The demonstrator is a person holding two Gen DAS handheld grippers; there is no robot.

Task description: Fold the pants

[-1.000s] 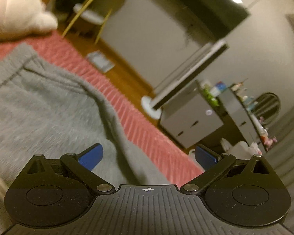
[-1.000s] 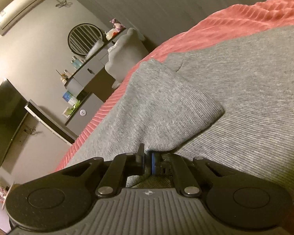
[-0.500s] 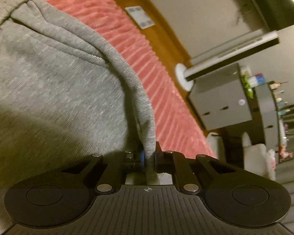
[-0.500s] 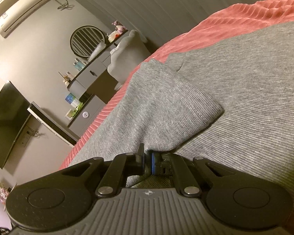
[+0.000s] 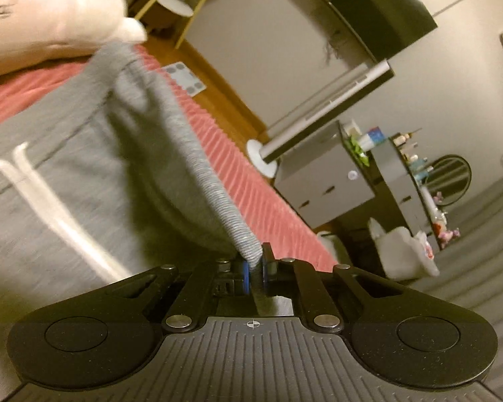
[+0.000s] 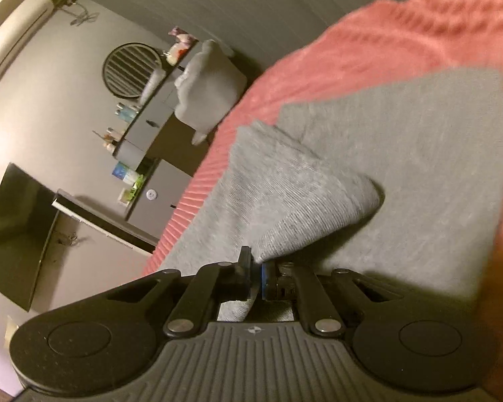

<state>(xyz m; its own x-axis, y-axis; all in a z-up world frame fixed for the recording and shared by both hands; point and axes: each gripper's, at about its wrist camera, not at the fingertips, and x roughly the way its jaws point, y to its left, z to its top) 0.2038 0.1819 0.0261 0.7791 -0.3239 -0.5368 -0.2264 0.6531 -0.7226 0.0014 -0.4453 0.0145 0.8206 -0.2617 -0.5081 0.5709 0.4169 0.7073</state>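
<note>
Grey knit pants (image 5: 84,167) lie on a pink ribbed bedspread (image 5: 251,181). A white drawstring (image 5: 50,201) shows on them in the left wrist view. My left gripper (image 5: 255,269) is shut on the ribbed waistband edge and holds it raised off the bed. In the right wrist view the pants (image 6: 402,154) spread over the bedspread (image 6: 402,33), and my right gripper (image 6: 256,273) is shut on a lifted fold of the leg fabric (image 6: 301,197).
A white plush toy (image 5: 40,16) lies on the bed at the far left. Beyond the bed edge are a grey drawer unit (image 5: 322,181), a dark television (image 5: 369,3), a round mirror (image 6: 130,70) and wooden floor (image 5: 218,80).
My left gripper closed on the waistband edge and has lifted it; the drawstring and plush toy came into view. My right gripper stayed shut on the fold and rose, showing more bedspread.
</note>
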